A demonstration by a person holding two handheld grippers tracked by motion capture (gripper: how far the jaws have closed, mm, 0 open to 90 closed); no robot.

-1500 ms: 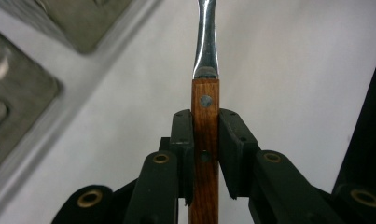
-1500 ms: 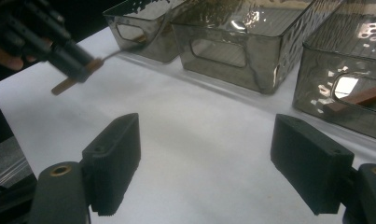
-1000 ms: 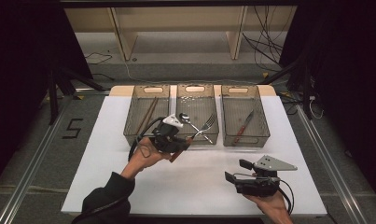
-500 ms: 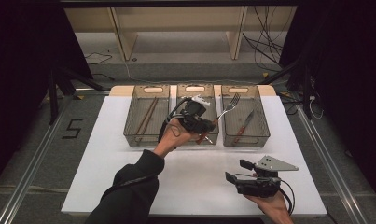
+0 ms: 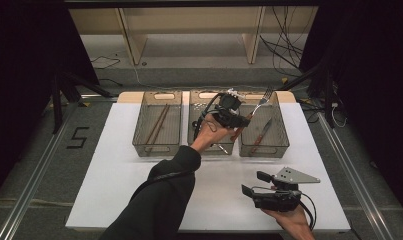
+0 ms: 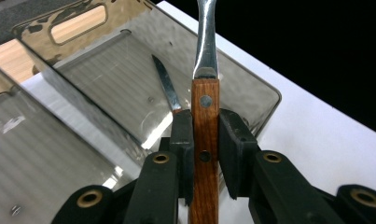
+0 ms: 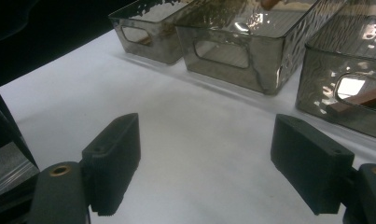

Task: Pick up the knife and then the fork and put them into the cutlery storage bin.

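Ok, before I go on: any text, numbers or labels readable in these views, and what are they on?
"5": a large dark numeral on the grey floor left of the table.
No other text is readable: none visible on the three bins, the fork or either gripper.

Three bins [image 5: 157, 145] are lining the table's [image 5: 104, 190] far edge, blocking passage there, while bare tabletop is lying open nearer.
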